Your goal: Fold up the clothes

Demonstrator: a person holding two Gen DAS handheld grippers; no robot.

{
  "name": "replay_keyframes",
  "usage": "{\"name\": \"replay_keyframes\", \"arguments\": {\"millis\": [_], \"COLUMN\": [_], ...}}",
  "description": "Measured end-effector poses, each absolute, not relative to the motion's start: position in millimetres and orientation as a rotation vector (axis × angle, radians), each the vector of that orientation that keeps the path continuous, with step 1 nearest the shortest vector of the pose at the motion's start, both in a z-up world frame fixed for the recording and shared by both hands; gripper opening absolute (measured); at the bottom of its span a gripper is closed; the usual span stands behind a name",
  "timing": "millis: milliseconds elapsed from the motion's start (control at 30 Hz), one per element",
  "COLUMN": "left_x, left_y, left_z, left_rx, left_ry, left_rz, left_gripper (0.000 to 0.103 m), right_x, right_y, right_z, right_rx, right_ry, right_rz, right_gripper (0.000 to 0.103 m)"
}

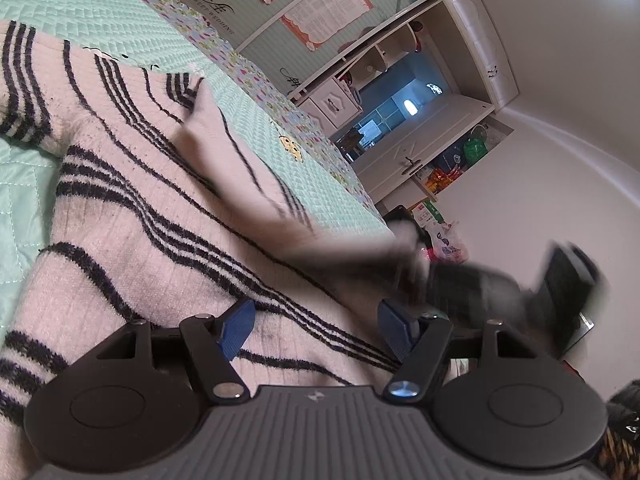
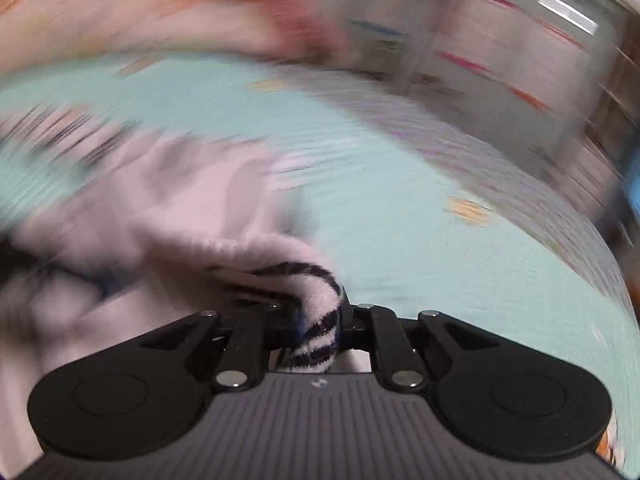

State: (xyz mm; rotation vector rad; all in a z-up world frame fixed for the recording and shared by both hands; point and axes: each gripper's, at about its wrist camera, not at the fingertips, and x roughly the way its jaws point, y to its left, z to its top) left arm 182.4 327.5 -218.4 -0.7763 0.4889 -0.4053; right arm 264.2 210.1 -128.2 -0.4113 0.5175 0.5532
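In the left wrist view, the left gripper (image 1: 318, 326) hovers with its blue-padded jaws spread wide and nothing between them, above a fuzzy pale pink knit sweater with black stripes (image 1: 132, 208) spread on a bed with a mint green quilted cover (image 1: 120, 8); a lifted fold of the sweater smears toward a blurred dark shape at right, apparently the other tool, too blurred to be sure; in the right wrist view nearly everything is streaked by blur, yet the right gripper (image 2: 320, 320) is clamped on a striped edge of the sweater (image 2: 316, 312), which trails left over the green cover (image 2: 420, 248); its pads are hidden by the cloth.
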Motion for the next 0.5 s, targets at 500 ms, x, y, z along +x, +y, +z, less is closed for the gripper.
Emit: {"name": "replay_keyframes", "arguments": {"millis": [500], "left_x": [185], "left_y": [326], "left_z": [-217], "left_rx": [-0.783], "left_ry": [0.487], "left_rz": [-0.405], "left_gripper": [0.071], "right_x": [355], "right_y": [123], "right_z": [-142], "right_rx": [-0.112], "right_ry": [0.532], "right_rz": [0.089], "right_gripper": [0.048]}}
